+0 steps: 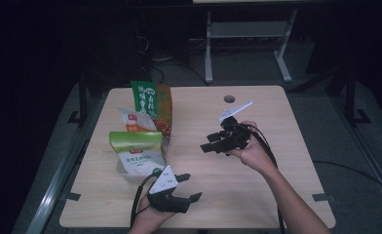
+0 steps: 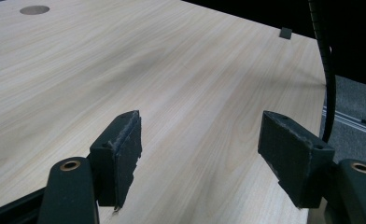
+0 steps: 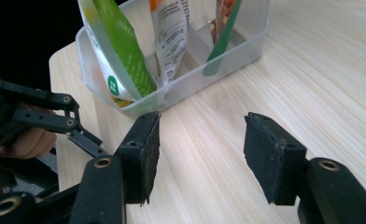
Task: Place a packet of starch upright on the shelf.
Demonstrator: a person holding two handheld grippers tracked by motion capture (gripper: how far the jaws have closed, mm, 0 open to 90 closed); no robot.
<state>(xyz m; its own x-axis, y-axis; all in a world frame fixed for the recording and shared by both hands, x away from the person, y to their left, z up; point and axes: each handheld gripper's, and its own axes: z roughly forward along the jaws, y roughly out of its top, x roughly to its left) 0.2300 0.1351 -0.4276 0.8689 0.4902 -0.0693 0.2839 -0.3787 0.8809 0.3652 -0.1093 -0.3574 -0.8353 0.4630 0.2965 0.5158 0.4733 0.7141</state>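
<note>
A clear plastic bin stands on the left side of the wooden table with snack bags upright in it. They are a green-and-white bag at the front, a white-and-orange bag in the middle, and a green bag at the back. My left gripper hovers near the front edge, right of the bin, open with nothing between its jaws. My right gripper is at mid-table, pointing left toward the bin, open and empty. The green-and-white bag is nearest to it.
A round cable hole sits near the table's far edge. A black cable trails off the table's right side. A white metal frame stands on the floor behind the table. Bare wood lies between both grippers.
</note>
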